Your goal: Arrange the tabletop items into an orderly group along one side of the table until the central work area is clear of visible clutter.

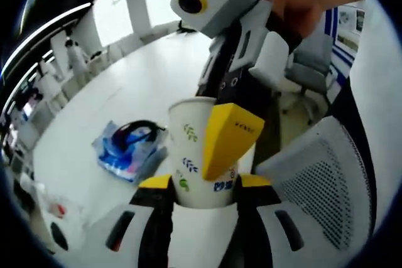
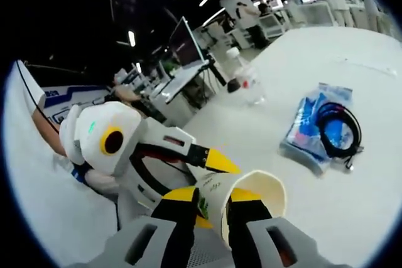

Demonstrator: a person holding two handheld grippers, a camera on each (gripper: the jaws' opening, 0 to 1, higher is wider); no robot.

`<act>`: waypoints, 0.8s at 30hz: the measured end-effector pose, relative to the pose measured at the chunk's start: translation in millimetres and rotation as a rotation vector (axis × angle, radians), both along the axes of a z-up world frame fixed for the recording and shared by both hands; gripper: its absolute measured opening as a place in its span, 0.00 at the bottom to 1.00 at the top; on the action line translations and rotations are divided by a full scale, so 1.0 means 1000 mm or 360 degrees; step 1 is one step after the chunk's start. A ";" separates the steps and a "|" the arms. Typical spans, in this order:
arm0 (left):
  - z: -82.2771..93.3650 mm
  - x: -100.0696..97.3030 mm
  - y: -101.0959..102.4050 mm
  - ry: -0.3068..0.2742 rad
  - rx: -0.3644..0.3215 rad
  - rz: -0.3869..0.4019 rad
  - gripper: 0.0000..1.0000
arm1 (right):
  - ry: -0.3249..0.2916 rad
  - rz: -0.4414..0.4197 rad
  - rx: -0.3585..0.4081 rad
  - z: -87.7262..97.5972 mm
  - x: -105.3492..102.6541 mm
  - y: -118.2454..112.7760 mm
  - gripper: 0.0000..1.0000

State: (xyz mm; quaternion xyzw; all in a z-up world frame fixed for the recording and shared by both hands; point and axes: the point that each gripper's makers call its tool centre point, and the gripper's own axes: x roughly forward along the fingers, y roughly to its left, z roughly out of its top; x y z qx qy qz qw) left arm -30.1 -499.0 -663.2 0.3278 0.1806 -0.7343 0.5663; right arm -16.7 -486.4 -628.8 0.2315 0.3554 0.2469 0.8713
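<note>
Paper cup (image 1: 198, 155) low in the middle of the left gripper view, clasped at its base by the left gripper (image 1: 204, 186); right gripper (image 2: 210, 208) pinching the rim of the same cup at bottom centre of the right gripper view; blue packet (image 2: 314, 127) with black cable (image 2: 339, 130) on the white table (image 2: 251, 136) at right; clear bottle (image 2: 248, 83) at upper centre.

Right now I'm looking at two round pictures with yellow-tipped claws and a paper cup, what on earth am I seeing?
These are two hand-held grippers, each carrying its own fisheye camera, so each picture looks along one tool's jaws. In the left gripper view, the left gripper stands around the base of a paper cup, and the right gripper comes in from above, a hand holding it. In the right gripper view, the right gripper pinches the cup's rim. On the white table lie a blue packet with a black cable on it, and a clear bottle.
</note>
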 end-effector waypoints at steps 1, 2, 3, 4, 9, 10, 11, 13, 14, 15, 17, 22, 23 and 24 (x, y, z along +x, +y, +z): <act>-0.001 0.000 0.001 -0.0002 0.0006 -0.0009 0.38 | 0.0001 0.0000 0.0003 0.000 0.000 0.000 0.13; -0.001 -0.001 0.001 0.0002 0.0007 -0.0010 0.38 | 0.0004 0.0001 0.0007 -0.001 -0.001 0.001 0.12; -0.001 -0.001 0.001 0.0005 0.0011 -0.0011 0.38 | 0.0006 -0.0001 0.0011 -0.001 -0.001 0.002 0.11; -0.002 -0.001 0.001 0.0007 0.0013 -0.0014 0.38 | 0.0007 -0.0004 0.0017 -0.001 -0.001 0.002 0.11; -0.004 -0.001 0.002 -0.0010 0.0018 -0.0040 0.38 | 0.0019 -0.0011 0.0040 -0.002 -0.002 0.004 0.09; -0.004 -0.001 0.002 -0.0013 0.0021 -0.0046 0.38 | 0.0022 -0.0009 0.0044 -0.002 -0.002 0.005 0.08; -0.005 -0.001 0.002 -0.0012 0.0024 -0.0050 0.38 | 0.0024 -0.0005 0.0047 -0.002 -0.002 0.006 0.07; -0.005 -0.002 0.003 -0.0006 0.0028 -0.0052 0.38 | 0.0022 0.0004 0.0056 -0.001 -0.002 0.009 0.03; -0.006 -0.002 0.003 -0.0003 0.0030 -0.0056 0.38 | 0.0021 0.0010 0.0068 0.000 -0.001 0.011 0.01; -0.006 -0.002 0.003 0.0000 0.0029 -0.0056 0.38 | 0.0022 0.0012 0.0072 0.000 -0.001 0.013 0.00; -0.007 -0.001 0.003 0.0007 0.0031 -0.0053 0.38 | 0.0024 0.0011 0.0069 -0.001 0.000 0.015 0.00; -0.008 0.002 0.004 0.0012 0.0031 -0.0035 0.38 | 0.0032 -0.0006 0.0074 -0.002 0.002 0.015 0.00; -0.008 0.002 0.004 0.0014 0.0031 -0.0033 0.38 | 0.0033 -0.0005 0.0072 -0.002 0.003 0.016 0.00; -0.009 0.002 0.004 0.0017 0.0032 -0.0031 0.38 | 0.0035 -0.0003 0.0072 -0.002 0.003 0.016 0.00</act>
